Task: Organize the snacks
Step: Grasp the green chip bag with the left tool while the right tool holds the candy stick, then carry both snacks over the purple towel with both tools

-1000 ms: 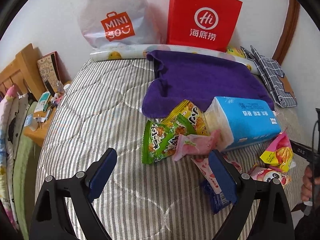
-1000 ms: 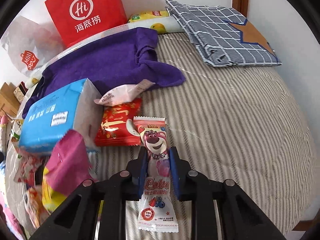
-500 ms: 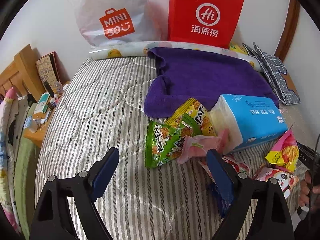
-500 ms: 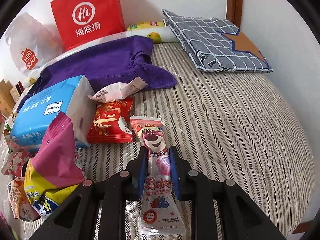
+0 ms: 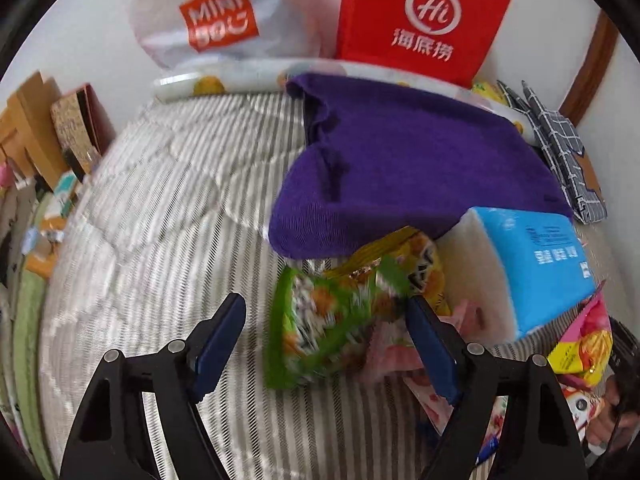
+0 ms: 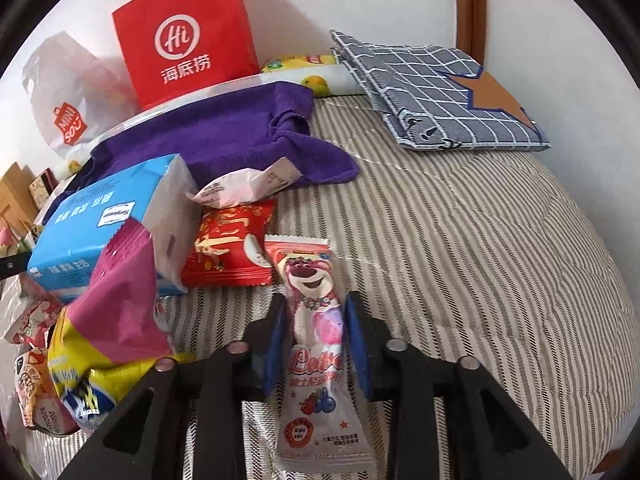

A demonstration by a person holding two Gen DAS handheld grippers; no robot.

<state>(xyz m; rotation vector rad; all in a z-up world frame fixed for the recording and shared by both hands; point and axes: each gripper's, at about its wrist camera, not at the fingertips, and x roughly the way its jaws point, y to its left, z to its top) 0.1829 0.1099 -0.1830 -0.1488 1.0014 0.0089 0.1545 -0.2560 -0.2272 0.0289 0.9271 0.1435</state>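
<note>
Bear snack (image 6: 316,312) lies flat on the striped bed (image 6: 460,240), lengthwise between the right gripper (image 6: 316,332) pads; jaws have just been opening, slim gaps show on both sides, so grip is off. Its top edge sits just beside the red packet (image 6: 228,248), which lies partly under the white wrapper (image 6: 244,188) and against the blue tissue pack (image 6: 96,224). Pink/yellow bag (image 6: 108,320) stands left of the gripper, w/ small packets at the far left edge, too cramped to tell apart. Right of the bear snack: bare bed all the way to the curved edge, plenty of room. Far end: purple towel (image 6: 224,136), checked cloth (image 6: 440,92), red bag (image 6: 188,36) and white bag (image 6: 68,92) against the wall.

Left gripper (image 5: 324,340) is wide open, jaws have just been closing a bit; green snack bag (image 5: 320,320) is between the pads, blurred, nearer the right-hand pad, not visibly pinched. Yellow bag (image 5: 404,252) lies behind it, touching the towel's (image 5: 400,168) front edge and the tissue pack (image 5: 532,264). Pink wrapper (image 5: 392,352) lies under the right-hand pad. Left of the green bag: open bed (image 5: 160,220) up to its left edge, wooden furniture (image 5: 24,128) beyond.
</note>
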